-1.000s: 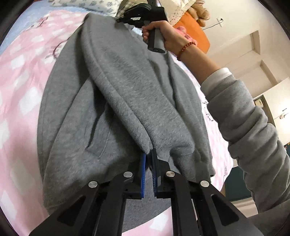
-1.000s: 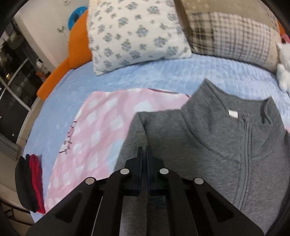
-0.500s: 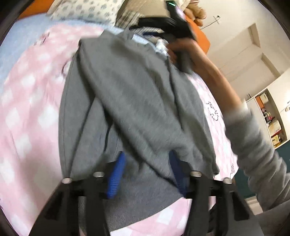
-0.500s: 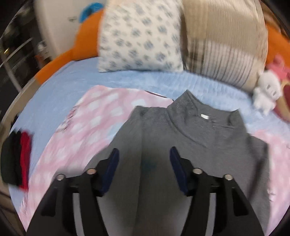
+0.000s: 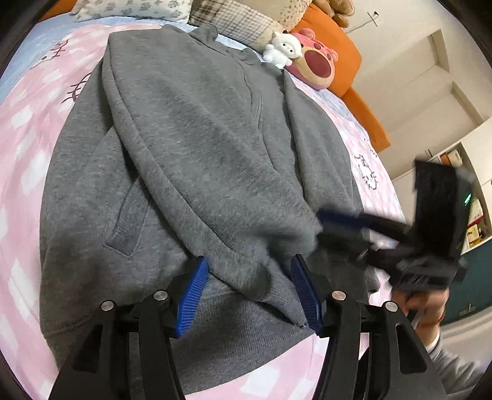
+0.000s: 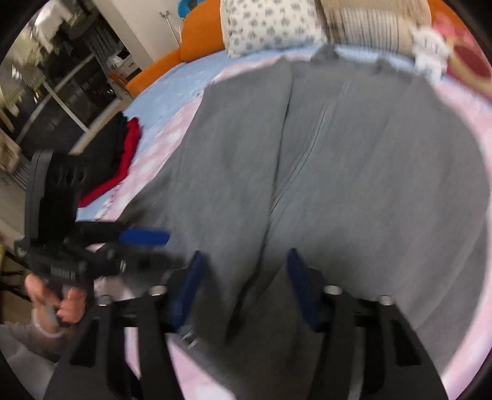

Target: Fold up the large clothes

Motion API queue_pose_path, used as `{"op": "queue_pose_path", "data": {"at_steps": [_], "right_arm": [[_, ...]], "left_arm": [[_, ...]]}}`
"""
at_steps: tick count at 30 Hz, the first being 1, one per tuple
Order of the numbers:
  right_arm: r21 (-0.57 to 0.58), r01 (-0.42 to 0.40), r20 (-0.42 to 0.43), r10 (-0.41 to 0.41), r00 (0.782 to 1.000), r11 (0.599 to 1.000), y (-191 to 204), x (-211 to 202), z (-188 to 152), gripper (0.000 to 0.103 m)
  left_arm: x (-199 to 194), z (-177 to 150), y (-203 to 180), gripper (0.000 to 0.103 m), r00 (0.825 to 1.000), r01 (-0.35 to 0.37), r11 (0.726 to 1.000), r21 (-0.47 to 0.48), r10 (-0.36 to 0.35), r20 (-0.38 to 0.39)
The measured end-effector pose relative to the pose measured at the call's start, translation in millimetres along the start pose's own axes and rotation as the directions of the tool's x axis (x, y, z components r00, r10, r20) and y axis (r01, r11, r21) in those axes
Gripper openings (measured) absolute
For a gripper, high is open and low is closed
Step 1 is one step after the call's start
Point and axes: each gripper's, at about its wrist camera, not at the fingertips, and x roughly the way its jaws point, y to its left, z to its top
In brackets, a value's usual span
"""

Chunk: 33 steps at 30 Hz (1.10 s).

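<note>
A grey zip sweatshirt (image 5: 196, 147) lies on the pink checked blanket (image 5: 21, 123), collar toward the pillows, one sleeve folded diagonally across its front. My left gripper (image 5: 249, 295) is open and empty just above the hem, with the sleeve cuff between its blue pads. My right gripper (image 6: 243, 286) is open and empty over the hem in the blurred right wrist view, where the sweatshirt (image 6: 353, 147) fills the middle. Each gripper shows in the other's view: the right one (image 5: 341, 224) at the sweatshirt's lower right, the left one (image 6: 141, 243) at its lower left.
Pillows (image 5: 135, 6) and plush toys (image 5: 304, 58) sit beyond the collar. An orange headboard cushion (image 5: 347, 61) runs behind them. Folded black and red clothes (image 6: 120, 157) lie at the bed's left edge. Shelves and a cabinet (image 5: 470, 197) stand to the right.
Both grippers opened and let go of the sweatshirt. The right gripper swung from the collar end down to the hem. The sleeve now lies flat across the front.
</note>
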Motion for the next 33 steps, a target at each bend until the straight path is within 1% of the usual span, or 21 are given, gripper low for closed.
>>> {"op": "queue_pose_path", "data": {"at_steps": [1, 2, 3, 4, 5, 6, 7, 10, 14, 17, 19, 20, 23, 25, 26, 27, 28, 29, 30, 31, 33], "right_arm": [[0.02, -0.021, -0.012, 0.022, 1.0, 1.0, -1, 5, -6, 0.041], [0.033, -0.05, -0.018, 0.051, 0.999, 0.998, -1, 9, -10, 0.029], [0.036, -0.066, -0.021, 0.067, 0.998, 0.997, 0, 11, -11, 0.025], [0.04, -0.082, -0.016, 0.083, 0.996, 0.996, 2, 12, -13, 0.023], [0.041, -0.087, -0.009, 0.087, 0.996, 0.995, 3, 11, -12, 0.016], [0.042, -0.098, -0.008, 0.098, 0.995, 0.994, 5, 10, -10, 0.015], [0.054, -0.136, 0.001, 0.136, 0.991, 0.989, 6, 4, -9, 0.015], [0.055, -0.203, 0.03, 0.202, 0.979, 0.978, 14, -17, 0, 0.015], [0.077, -0.292, 0.054, 0.288, 0.956, 0.953, 14, -38, 5, 0.015], [0.078, -0.253, 0.041, 0.251, 0.967, 0.964, 10, -31, -1, 0.015], [0.108, -0.224, 0.017, 0.223, 0.975, 0.969, 5, -14, -11, 0.015], [0.118, -0.212, 0.005, 0.213, 0.977, 0.97, 1, -6, -14, 0.015], [0.073, -0.094, -0.014, 0.095, 0.995, 0.993, -3, 6, -23, 0.02], [0.033, -0.055, 0.009, 0.055, 0.998, 0.998, 4, 0, -25, 0.037], [-0.005, 0.019, 0.031, -0.018, 0.999, 1.0, 13, -7, -25, 0.056], [-0.036, 0.067, 0.054, -0.065, 0.996, 0.997, 18, -13, -24, 0.065], [-0.107, 0.163, 0.117, -0.15, 0.982, 0.981, 35, -26, -25, 0.066], [-0.135, 0.197, 0.148, -0.177, 0.973, 0.971, 45, -30, -22, 0.066], [-0.17, 0.226, 0.199, -0.192, 0.961, 0.959, 61, -41, -22, 0.067], [-0.186, 0.228, 0.224, -0.185, 0.957, 0.956, 70, -47, -24, 0.067], [-0.22, 0.182, 0.269, -0.12, 0.956, 0.958, 95, -56, -25, 0.068]], "left_arm": [[3, 0, 0, 0.053, 1.0, -0.006, 1.0, -0.001, 0.006, 0.0], [4, -1, -4, 0.046, 1.0, -0.013, 1.0, 0.0, 0.013, -0.001], [5, -2, -2, 0.042, 1.0, -0.019, 1.0, -0.005, 0.019, 0.0], [-4, -7, 11, 0.033, 1.0, -0.02, 1.0, -0.012, 0.02, -0.001], [-6, -5, 15, 0.028, 1.0, -0.016, 1.0, -0.021, 0.016, -0.005], [-11, -1, 19, 0.024, 1.0, 0.006, 0.999, -0.034, -0.007, -0.009], [-12, 1, 24, 0.012, 1.0, 0.012, 0.999, -0.041, -0.013, -0.011], [-31, 4, 32, 0.011, 0.998, 0.068, 0.996, -0.056, -0.068, -0.008], [-50, 1, 30, 0.011, 0.996, 0.086, 0.996, -0.034, -0.087, -0.005], [-47, -5, 32, 0.009, 0.997, 0.069, 0.997, -0.028, -0.07, -0.018], [-33, -8, 40, 0.009, 0.997, 0.057, 0.997, -0.047, -0.059, -0.044], [-27, -9, 44, 0.006, 0.997, 0.05, 0.997, -0.051, -0.052, -0.053], [-11, -12, 54, 0.006, 0.996, 0.047, 0.996, -0.071, -0.052, -0.078], [-14, -13, 51, 0.008, 0.997, 0.042, 0.998, -0.049, -0.046, -0.067], [-16, -12, 49, 0.015, 0.997, 0.041, 0.998, -0.041, -0.043, -0.063], [-23, -11, 46, 0.021, 0.998, 0.037, 0.999, -0.024, -0.038, -0.057], [-33, -10, 42, 0.041, 0.999, 0.018, 1.0, -0.001, -0.018, -0.033], [-47, -8, 37, 0.057, 1.0, -0.014, 1.0, 0.024, 0.014, 0.007], [-58, -6, 34, 0.059, 0.999, -0.027, 0.999, 0.041, 0.026, 0.035], [-72, -4, 34, 0.06, 0.998, -0.027, 0.998, 0.051, 0.024, 0.062], [-99, 3, 38, 0.063, 0.994, -0.019, 0.999, 0.047, 0.014, 0.112]]}}
